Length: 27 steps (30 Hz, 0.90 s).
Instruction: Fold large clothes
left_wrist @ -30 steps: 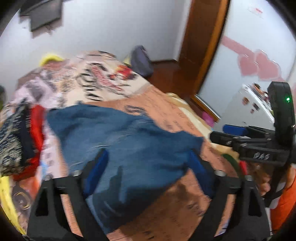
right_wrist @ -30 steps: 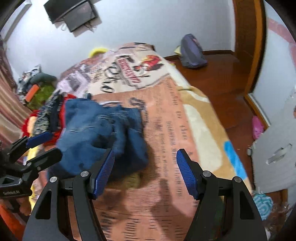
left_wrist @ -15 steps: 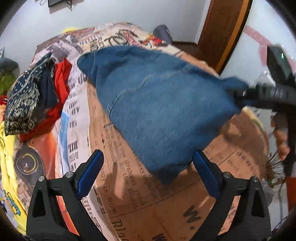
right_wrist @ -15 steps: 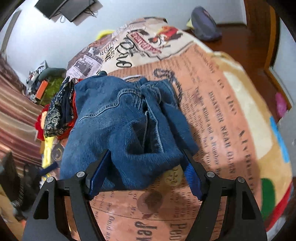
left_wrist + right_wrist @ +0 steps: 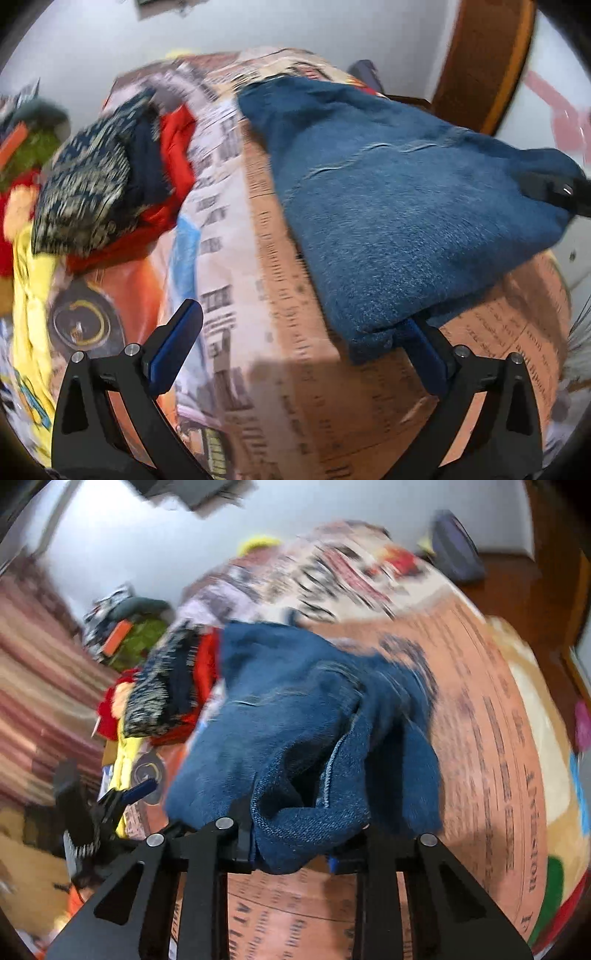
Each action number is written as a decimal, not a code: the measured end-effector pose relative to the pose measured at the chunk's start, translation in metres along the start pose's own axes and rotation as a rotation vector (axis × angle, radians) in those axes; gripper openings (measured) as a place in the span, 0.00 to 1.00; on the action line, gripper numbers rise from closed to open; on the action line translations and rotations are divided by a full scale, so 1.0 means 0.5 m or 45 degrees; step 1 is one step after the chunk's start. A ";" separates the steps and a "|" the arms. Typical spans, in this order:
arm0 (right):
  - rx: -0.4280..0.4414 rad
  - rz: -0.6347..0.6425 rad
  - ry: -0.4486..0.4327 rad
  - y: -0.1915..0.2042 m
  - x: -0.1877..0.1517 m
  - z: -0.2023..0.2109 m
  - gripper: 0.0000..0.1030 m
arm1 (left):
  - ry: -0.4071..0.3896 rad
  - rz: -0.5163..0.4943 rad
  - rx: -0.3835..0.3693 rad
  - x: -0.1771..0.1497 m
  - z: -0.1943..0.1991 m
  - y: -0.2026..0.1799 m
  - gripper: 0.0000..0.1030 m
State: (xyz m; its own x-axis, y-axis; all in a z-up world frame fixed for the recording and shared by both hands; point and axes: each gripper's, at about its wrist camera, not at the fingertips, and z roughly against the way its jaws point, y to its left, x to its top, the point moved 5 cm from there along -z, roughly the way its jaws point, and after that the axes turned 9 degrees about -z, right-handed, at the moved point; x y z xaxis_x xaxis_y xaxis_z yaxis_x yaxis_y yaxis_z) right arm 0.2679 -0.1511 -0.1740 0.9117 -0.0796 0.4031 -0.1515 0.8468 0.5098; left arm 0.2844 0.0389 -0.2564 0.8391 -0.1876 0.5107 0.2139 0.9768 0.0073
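We find the right tool [image 5: 291,843] closing on a bunched fold of the jeans [image 5: 295,716], denim packed between its jaws; a second ago they stood apart with no cloth between them. The left tool [image 5: 299,350] is opening wide over the bed [image 5: 280,387] and grips nothing; the jeans' near corner drapes over its right finger [image 5: 424,354], where earlier the denim lay between both fingers. The jeans lie mid-bed, raised at the right tool's end. Beyond them, at left, sits a clothes pile [image 5: 110,184], unchanged. Both views are blurred.
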 end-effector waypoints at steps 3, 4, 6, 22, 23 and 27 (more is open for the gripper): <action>-0.033 0.094 -0.106 0.045 0.006 0.022 0.20 | 0.007 0.057 -0.047 -0.007 0.006 0.015 1.00; -0.025 0.099 -0.124 0.051 0.010 0.027 0.20 | 0.003 0.054 -0.044 -0.009 0.009 0.013 1.00; -0.012 0.103 -0.154 0.055 0.019 0.040 0.19 | -0.009 0.028 -0.035 -0.008 0.011 0.005 1.00; -0.265 0.114 -0.040 -0.111 -0.022 0.003 0.57 | 0.040 -0.039 0.001 -0.026 0.025 -0.009 1.00; -0.268 0.121 -0.042 -0.115 -0.020 0.010 0.57 | 0.024 -0.039 0.004 -0.019 0.038 -0.005 1.00; -0.265 0.148 -0.070 -0.105 0.011 0.036 0.57 | -0.085 -0.045 0.056 0.026 0.091 0.011 1.00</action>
State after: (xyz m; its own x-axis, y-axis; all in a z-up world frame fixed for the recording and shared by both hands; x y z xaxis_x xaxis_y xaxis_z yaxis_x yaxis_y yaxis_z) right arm 0.2740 -0.2055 -0.1851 0.8697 0.0007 0.4936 -0.1666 0.9417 0.2923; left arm 0.2738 0.0464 -0.2103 0.7958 -0.2159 0.5658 0.2193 0.9736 0.0630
